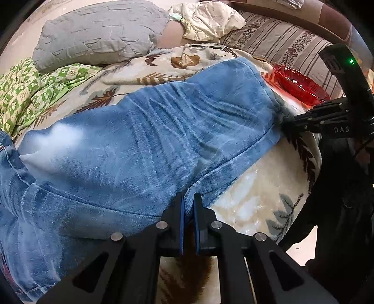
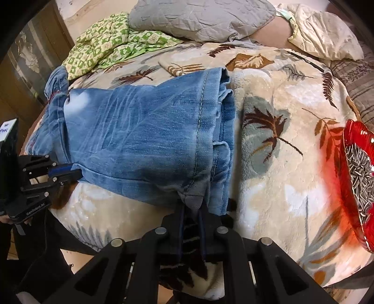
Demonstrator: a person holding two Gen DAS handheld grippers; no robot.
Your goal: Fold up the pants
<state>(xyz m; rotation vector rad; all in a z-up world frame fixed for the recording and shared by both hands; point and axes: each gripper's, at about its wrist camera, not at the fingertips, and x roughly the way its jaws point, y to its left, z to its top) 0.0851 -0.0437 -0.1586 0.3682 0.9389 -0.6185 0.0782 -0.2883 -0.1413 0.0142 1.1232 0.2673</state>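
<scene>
I see one pair of blue jeans (image 2: pixel 145 140) and my two tongs. The jeans lie doubled over on the leaf-print blanket (image 2: pixel 292 163), long axis running from nine o'clock to three o'clock in my right view, stitched hems stacked at the three o'clock end. My left tongs (image 1: pixel 188 201) are pinched narrow on the jeans' near edge. My right tongs (image 2: pixel 192 210) are clamped on the near hem corner. One red dish (image 2: pixel 350 187) of seeds sits at three o'clock; one grey pillow (image 2: pixel 201 18) at twelve.
</scene>
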